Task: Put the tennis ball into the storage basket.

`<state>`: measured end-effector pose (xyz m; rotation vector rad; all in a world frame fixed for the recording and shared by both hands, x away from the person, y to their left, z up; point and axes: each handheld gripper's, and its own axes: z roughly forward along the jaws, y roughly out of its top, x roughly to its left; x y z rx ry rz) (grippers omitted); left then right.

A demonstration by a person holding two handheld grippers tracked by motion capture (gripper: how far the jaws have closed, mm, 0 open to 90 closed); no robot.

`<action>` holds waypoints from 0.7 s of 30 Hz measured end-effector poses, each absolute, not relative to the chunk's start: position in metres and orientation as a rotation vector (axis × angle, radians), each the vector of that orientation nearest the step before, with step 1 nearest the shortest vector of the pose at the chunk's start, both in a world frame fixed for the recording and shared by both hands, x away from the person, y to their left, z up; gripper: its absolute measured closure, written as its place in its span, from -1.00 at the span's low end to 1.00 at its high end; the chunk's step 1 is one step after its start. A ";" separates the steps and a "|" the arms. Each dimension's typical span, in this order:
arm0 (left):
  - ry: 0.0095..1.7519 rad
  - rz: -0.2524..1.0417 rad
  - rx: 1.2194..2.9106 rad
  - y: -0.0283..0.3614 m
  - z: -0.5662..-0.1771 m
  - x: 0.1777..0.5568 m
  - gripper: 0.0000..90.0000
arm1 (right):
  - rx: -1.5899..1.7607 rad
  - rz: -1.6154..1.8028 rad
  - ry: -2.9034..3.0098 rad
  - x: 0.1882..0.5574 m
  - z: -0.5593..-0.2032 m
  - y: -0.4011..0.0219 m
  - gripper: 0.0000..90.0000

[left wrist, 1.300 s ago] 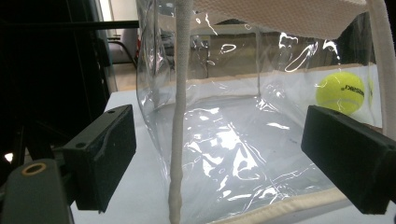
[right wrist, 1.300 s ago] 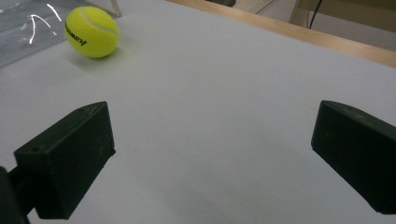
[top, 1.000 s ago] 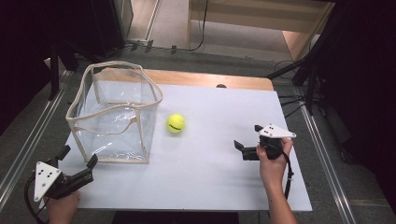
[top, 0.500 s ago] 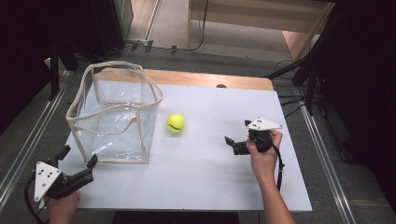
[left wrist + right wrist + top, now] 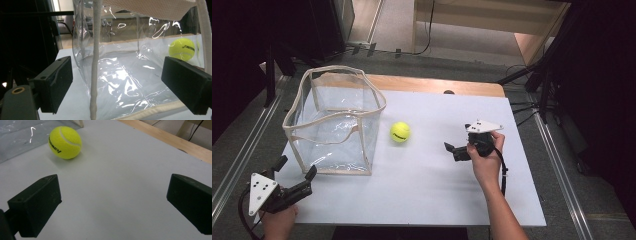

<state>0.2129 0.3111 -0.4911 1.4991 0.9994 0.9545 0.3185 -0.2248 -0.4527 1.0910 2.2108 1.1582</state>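
A yellow tennis ball [image 5: 400, 132] lies on the white table [image 5: 422, 180], just right of a clear plastic bag [image 5: 334, 120] with cream trim. My right gripper [image 5: 453, 151] hovers open to the ball's right, its jaws pointing left toward it; in the right gripper view the ball [image 5: 65, 142] sits ahead at upper left. My left gripper [image 5: 296, 171] rests open at the table's near left corner, facing the bag's corner seam [image 5: 95, 75]. Through the bag wall the ball [image 5: 182, 49] shows at the far right.
A wooden strip [image 5: 437, 85] runs along the table's far edge. Metal rails [image 5: 242, 160] flank the table on both sides. Cables and stand legs [image 5: 532, 75] lie on the floor at the back right.
My right gripper has moved left and slightly away from me, closing in on the ball. The left gripper, the bag and the ball have stayed put.
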 end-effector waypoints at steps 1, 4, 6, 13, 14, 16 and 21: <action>0.999 0.955 1.499 0.311 -0.491 0.213 -0.77 | 1.081 1.155 2.214 0.320 -0.452 -0.224 -1.00; 0.999 0.954 1.499 0.311 -0.491 0.213 -0.77 | 1.082 1.152 2.218 0.323 -0.451 -0.220 -1.00; 0.998 0.954 1.500 0.311 -0.491 0.213 -0.77 | 1.069 1.152 2.223 0.325 -0.450 -0.217 -1.00; 0.999 0.953 1.500 0.311 -0.491 0.213 -0.77 | 1.052 1.143 2.248 0.333 -0.447 -0.207 -1.00; 0.999 0.954 1.500 0.311 -0.491 0.213 -0.77 | 1.043 1.142 2.252 0.335 -0.446 -0.205 -1.00; 0.999 0.954 1.499 0.311 -0.491 0.213 -0.77 | 1.039 1.140 2.261 0.336 -0.445 -0.202 -1.00; 1.000 0.953 1.499 0.311 -0.491 0.213 -0.77 | 1.022 1.135 2.282 0.342 -0.442 -0.194 -1.00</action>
